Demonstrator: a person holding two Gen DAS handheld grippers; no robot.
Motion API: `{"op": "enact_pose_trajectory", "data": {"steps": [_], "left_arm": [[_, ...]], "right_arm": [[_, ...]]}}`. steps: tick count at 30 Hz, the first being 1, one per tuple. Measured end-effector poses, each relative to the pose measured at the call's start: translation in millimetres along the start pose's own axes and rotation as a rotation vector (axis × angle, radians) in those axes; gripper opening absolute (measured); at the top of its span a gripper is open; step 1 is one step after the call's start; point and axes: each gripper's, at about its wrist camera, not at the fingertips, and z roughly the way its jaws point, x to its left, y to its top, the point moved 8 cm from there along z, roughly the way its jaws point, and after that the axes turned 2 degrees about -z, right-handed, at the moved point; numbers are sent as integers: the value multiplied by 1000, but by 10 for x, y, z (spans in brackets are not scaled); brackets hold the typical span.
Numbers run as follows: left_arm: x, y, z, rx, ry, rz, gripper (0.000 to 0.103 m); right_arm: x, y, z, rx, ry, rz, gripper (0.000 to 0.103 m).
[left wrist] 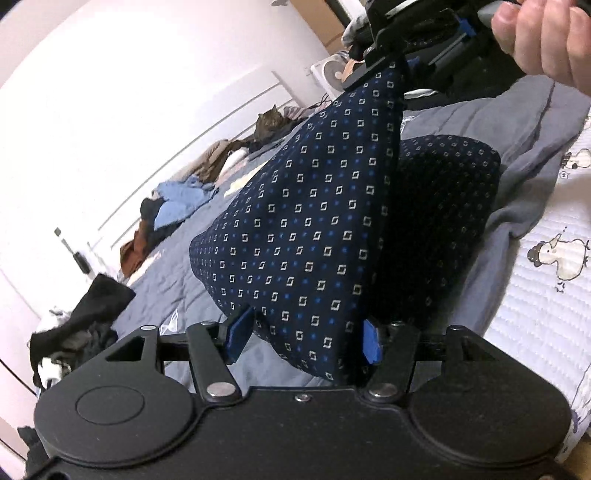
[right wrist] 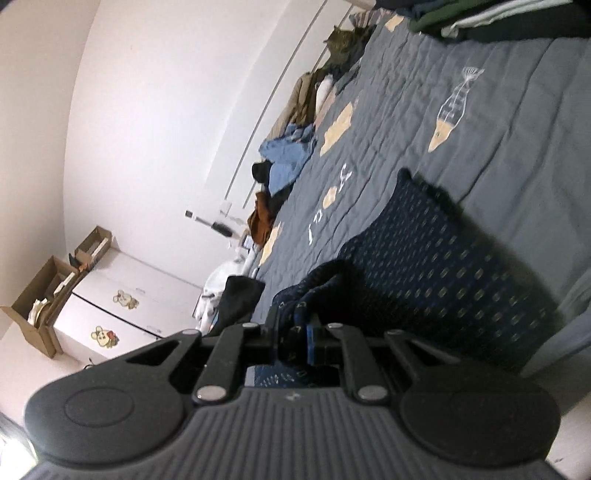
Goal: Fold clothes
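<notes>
A navy cloth with small square dots [left wrist: 314, 229] is pulled up off the bed into a tent shape. Its top corner is pinched in my right gripper [left wrist: 391, 62], which a hand [left wrist: 546, 37] holds above the bed. In the right wrist view that right gripper [right wrist: 293, 341] is shut on bunched navy cloth [right wrist: 424, 258], whose far part trails down onto the quilt. My left gripper [left wrist: 306, 336] stands low in front, jaws apart. The cloth's lower folded edge hangs between its blue pads [left wrist: 240, 332], which do not squeeze it.
A grey-blue quilt [right wrist: 461, 147] covers the bed, with a white printed sheet [left wrist: 546, 295] beside it. A cat [left wrist: 267, 123] and heaps of clothes [left wrist: 177, 199] lie along the wall. A black garment [left wrist: 99, 299] sits near left. Folded clothes [right wrist: 480, 18] are stacked at the far end.
</notes>
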Motion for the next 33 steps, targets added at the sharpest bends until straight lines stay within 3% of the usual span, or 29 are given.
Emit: {"op": "enact_pose_trajectory", "data": {"steps": [13, 19, 24, 29, 33], "left_arm": [[-183, 234, 8, -61, -27, 22, 60], [-272, 170, 102, -21, -5, 111, 56], [-313, 67, 153, 27, 20, 246, 21], [-247, -65, 181, 86, -3, 298, 21], [-373, -111, 127, 62, -34, 333, 26]], "right_arm": [[-222, 450, -485, -164, -36, 1, 12], [-514, 316, -334, -63, -183, -35, 12], [-800, 191, -170, -20, -309, -50, 12], [-849, 115, -204, -10, -338, -79, 12], [-814, 120, -242, -3, -372, -124, 12]]}}
